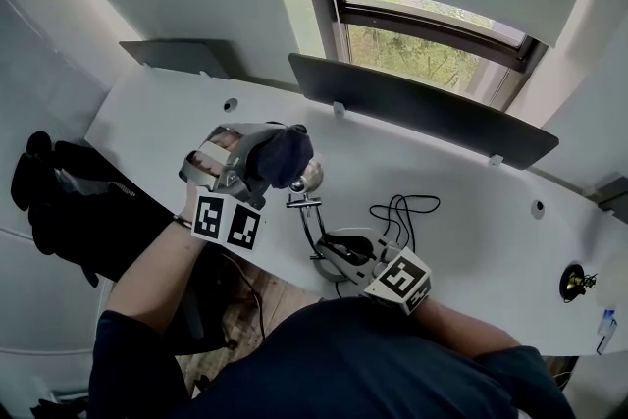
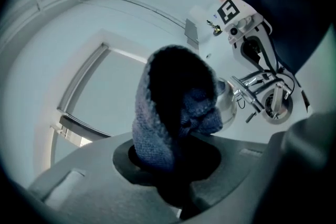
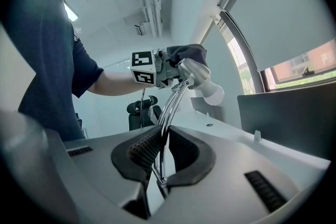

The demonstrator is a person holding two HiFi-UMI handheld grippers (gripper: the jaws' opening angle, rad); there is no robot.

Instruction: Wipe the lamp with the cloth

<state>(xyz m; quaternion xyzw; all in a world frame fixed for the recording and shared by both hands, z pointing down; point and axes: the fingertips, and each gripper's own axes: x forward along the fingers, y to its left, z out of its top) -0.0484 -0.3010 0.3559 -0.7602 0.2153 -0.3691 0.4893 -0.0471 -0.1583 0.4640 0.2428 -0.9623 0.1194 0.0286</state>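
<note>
Lamp (image 1: 308,180) — chrome, standing on the white desk (image 1: 471,211) below the window. Right gripper (image 3: 160,157): jaws clamped on the lamp's thin arm rods, low on the stem. Left gripper (image 2: 173,162): jaws closed on the dark blue knitted cloth (image 2: 176,107) — the cloth touches the lamp's head on its left side in the head view.

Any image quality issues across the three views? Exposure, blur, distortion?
Head view: even daylight, window bright but not blown; desk bows from the wide lens. Left gripper view: cloth between the jaws fills the centre, its fold nearly black; corners vignetted. Right gripper view: strong fisheye, dark corners; lamp clamped in the jaws is sharp.
</note>
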